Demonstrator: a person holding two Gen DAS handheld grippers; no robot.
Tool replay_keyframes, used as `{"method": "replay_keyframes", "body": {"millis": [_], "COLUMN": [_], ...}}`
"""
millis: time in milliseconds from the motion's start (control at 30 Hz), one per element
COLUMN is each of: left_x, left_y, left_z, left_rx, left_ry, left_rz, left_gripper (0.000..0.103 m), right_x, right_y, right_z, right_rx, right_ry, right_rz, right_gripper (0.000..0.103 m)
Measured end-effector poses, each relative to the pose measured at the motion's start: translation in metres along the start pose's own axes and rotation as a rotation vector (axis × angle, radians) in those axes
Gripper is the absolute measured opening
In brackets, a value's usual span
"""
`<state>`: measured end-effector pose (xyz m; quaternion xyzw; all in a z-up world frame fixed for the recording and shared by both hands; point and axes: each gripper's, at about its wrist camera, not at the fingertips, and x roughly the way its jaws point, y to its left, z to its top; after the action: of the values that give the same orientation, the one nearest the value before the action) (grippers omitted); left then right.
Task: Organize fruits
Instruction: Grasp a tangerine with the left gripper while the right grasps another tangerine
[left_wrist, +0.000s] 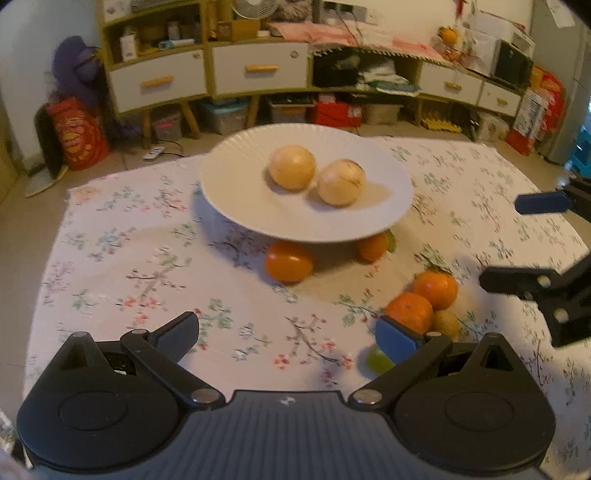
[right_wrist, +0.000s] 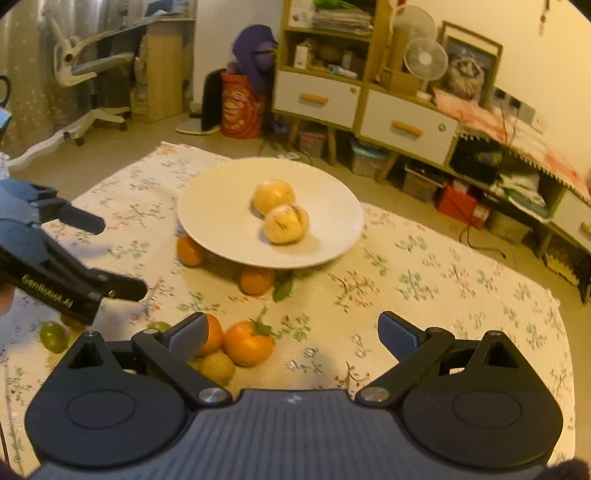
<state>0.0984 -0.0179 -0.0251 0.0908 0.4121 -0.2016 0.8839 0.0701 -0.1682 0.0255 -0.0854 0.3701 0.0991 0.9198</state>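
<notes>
A white plate on the floral cloth holds two pale yellow round fruits; the plate also shows in the right wrist view. Two oranges lie at its near rim. Two more oranges, a yellow-green fruit and a green grape lie nearer. My left gripper is open and empty above the cloth, its right finger by these. My right gripper is open and empty, its left finger over the oranges.
A low cabinet with white drawers and storage boxes stands behind the table. Another green grape lies at the left in the right wrist view. An office chair stands far left. The cloth's edges fall away on all sides.
</notes>
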Motion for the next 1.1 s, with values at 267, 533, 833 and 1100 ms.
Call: {"method": "replay_keyframes", "body": {"millis": [267,533,833,1100], "left_x": [0.01,0.017,0.026,0.03], "left_y": [-0.022,-0.036,-0.046,-0.054], "left_z": [0.0,0.001,0.002,0.005], "left_rx": [0.054,0.082,0.083,0.072], "left_ry": [0.028,0.06,0.073,0.059], "left_rz": [-0.084,-0.143,-0.195,-0.209], "left_gripper": [0.081,0.062,0.037,0.02], "right_x": [0.015,0.018,0.019,0.023], "right_y": [-0.009,-0.013,-0.018,-0.017], "right_z": [-0.003,-0.007,-0.005,-0.005], "right_rx": [0.025,0.038,0.042,0.032], "right_ry": [0.096,0.132,0.141,0.154], "right_rz": [-0.084,-0.087,-0.075,-0.062], "right_gripper": [0.097,0.097,0.097,0.097]}}
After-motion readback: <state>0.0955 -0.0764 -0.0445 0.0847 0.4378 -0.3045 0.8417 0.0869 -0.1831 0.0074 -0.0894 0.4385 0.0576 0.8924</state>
